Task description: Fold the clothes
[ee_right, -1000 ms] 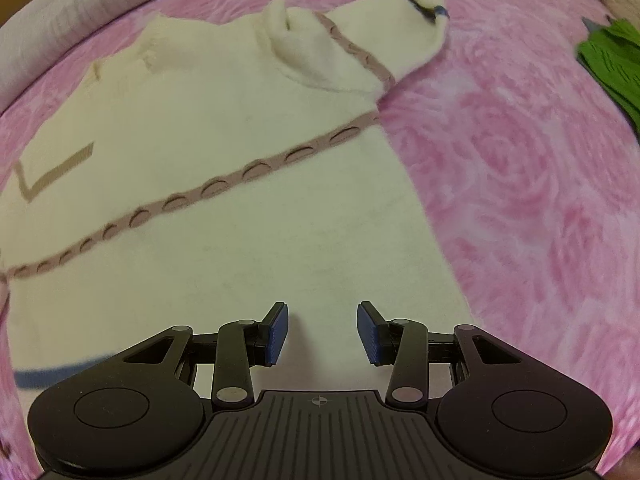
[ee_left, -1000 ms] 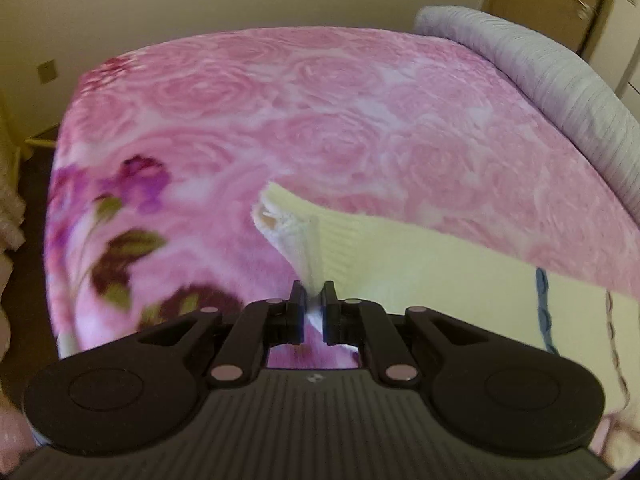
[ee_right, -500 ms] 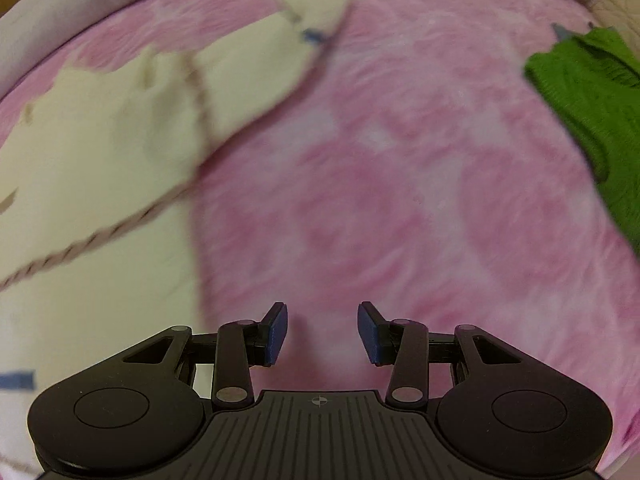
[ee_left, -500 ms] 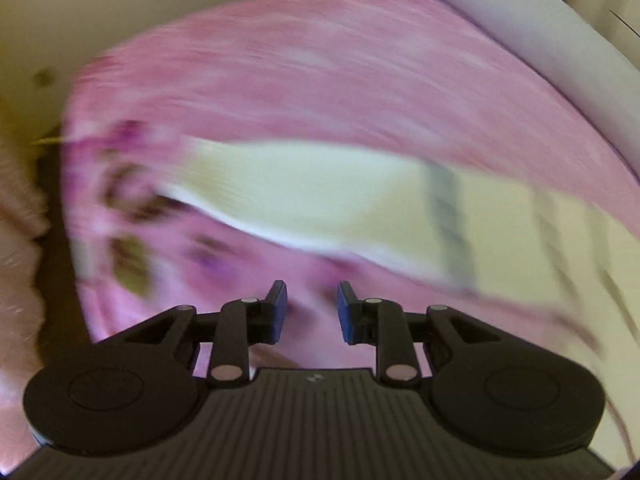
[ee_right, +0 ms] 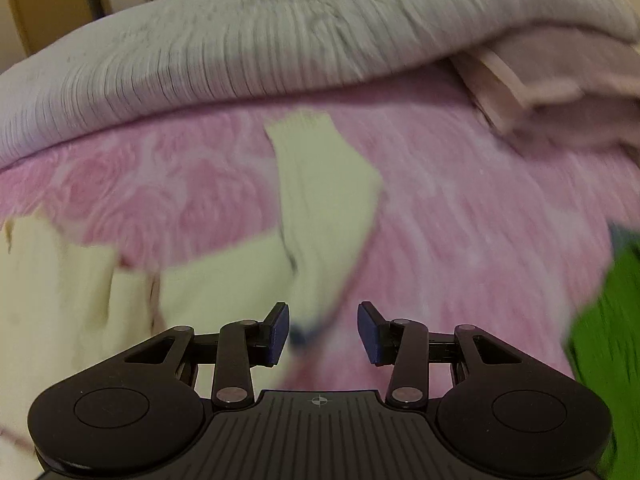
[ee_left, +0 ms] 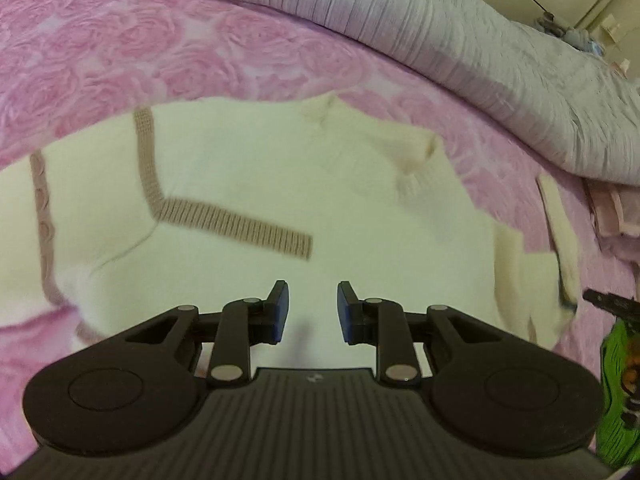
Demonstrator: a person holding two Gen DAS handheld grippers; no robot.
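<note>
A cream knit sweater (ee_left: 248,184) with tan ribbed trim (ee_left: 224,220) lies spread on the pink rose blanket (ee_left: 120,52). My left gripper (ee_left: 312,312) hovers over the sweater's body, open, with nothing between its blue pads. In the right wrist view the sweater's sleeve (ee_right: 320,200) runs up across the blanket (ee_right: 460,220) to its cuff near the quilt. My right gripper (ee_right: 324,332) is open just above the sleeve's lower part, where a dark blue mark (ee_right: 298,336) shows beside the left pad. The pads are not pressing the cloth.
A grey ribbed quilt (ee_left: 460,40) (ee_right: 240,48) is rolled along the far side of the bed. A green garment (ee_right: 612,340) (ee_left: 620,400) lies to the right. Folded pinkish cloth (ee_right: 552,92) sits under the quilt's end at the upper right.
The left gripper let go of the cream cuff, opened, and swung across to the sweater's body. The right gripper, open throughout, swept from the sweater's body over to the sleeve.
</note>
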